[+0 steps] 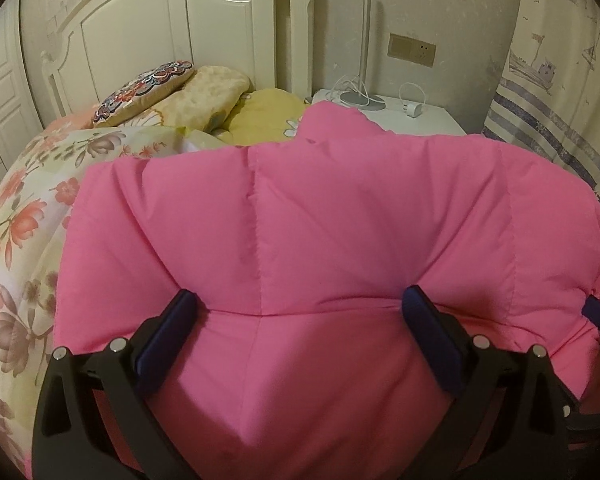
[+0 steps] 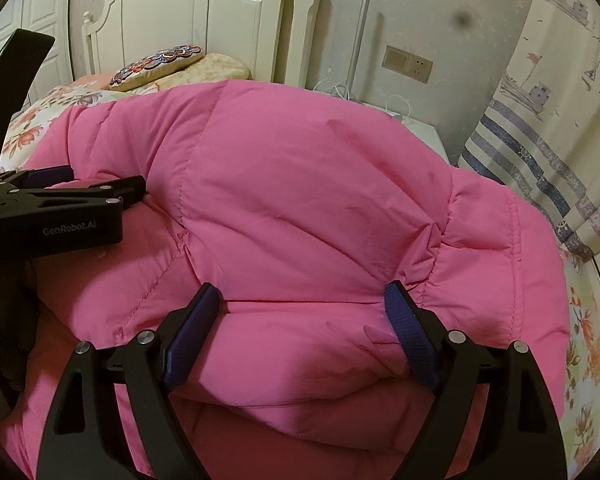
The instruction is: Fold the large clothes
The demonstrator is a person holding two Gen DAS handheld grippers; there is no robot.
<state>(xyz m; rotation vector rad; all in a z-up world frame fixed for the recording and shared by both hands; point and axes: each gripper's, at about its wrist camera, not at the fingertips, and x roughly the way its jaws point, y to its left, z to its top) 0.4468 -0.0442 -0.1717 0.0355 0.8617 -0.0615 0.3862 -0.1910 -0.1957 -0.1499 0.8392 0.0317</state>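
Note:
A puffy pink jacket lies bunched on the bed and fills both views. My left gripper is shut on a thick fold of it; the blue pads dent the fabric on both sides and a crease runs between them. In the right wrist view my right gripper grips another thick fold of the jacket the same way, jaws wide with padding bulging between them. The left gripper shows at the left edge there, sunk into the fabric. One blue fingertip of the right gripper pokes in at the right edge of the left wrist view.
The bed has a floral quilt, pillows and a white headboard. Beyond the jacket stands a white nightstand with a lamp base and cables. A patterned curtain hangs on the right.

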